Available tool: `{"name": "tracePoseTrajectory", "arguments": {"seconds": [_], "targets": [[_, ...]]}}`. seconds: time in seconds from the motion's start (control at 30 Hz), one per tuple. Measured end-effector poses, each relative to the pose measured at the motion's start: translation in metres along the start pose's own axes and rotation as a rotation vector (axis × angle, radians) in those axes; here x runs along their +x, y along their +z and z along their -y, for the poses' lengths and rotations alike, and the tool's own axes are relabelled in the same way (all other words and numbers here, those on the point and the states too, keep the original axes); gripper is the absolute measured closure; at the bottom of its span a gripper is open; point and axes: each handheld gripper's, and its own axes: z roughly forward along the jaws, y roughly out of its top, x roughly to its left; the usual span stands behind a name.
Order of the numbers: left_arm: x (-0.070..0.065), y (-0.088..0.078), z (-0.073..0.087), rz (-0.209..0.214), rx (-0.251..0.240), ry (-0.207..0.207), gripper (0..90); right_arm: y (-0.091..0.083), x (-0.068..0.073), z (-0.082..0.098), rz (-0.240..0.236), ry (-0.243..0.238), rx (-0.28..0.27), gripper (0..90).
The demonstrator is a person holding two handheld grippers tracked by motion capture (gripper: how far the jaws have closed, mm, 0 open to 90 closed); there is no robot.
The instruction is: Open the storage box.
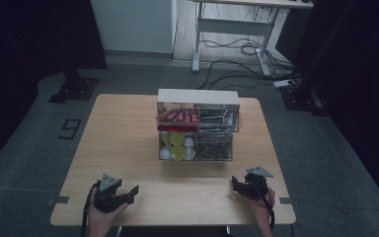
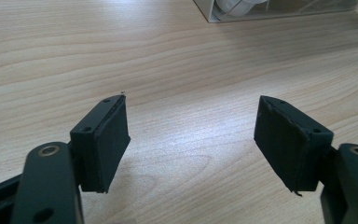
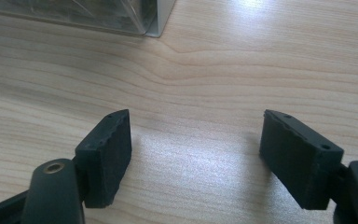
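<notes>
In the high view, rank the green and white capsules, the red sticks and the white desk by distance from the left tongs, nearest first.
From the left tongs:
1. Green and white capsules, lower left drawer of the clear organizer.
2. Red sticks, upper left drawer, just behind.
3. White desk, on the floor beyond the table.

Each black claw is topped by a grey triangular plate, brass-ringed at the jaw arms, with a black cable trailing.

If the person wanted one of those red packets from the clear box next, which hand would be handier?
Probably the left. The red packets sit in the upper left compartment of the box, on the left tongs' side. The right tongs are equally open and empty.
</notes>
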Motion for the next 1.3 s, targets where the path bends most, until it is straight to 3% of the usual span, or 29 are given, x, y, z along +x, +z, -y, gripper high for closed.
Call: {"name": "tracePoseTrajectory", "arguments": {"seconds": [0.27,0.43,0.87,1.3], "targets": [[0.001,0.002,0.003,0.003,0.015,0.0,26.3,-0.002,0.001,0.001,0.008,0.003,-0.009,31.0],[0.002,-0.005,0.001,0.009,-0.004,0.005,26.2,-0.001,0.003,0.001,0.0,-0.006,-0.013,34.8],[0.005,-0.007,-0.001,0.006,-0.011,-0.002,26.3,-0.004,0.002,0.001,-0.058,-0.034,-0.031,56.8],[0.003,-0.006,0.0,0.012,-0.002,0.007,26.2,-0.019,0.001,-0.005,-0.12,-0.01,-0.12,73.6]]}}
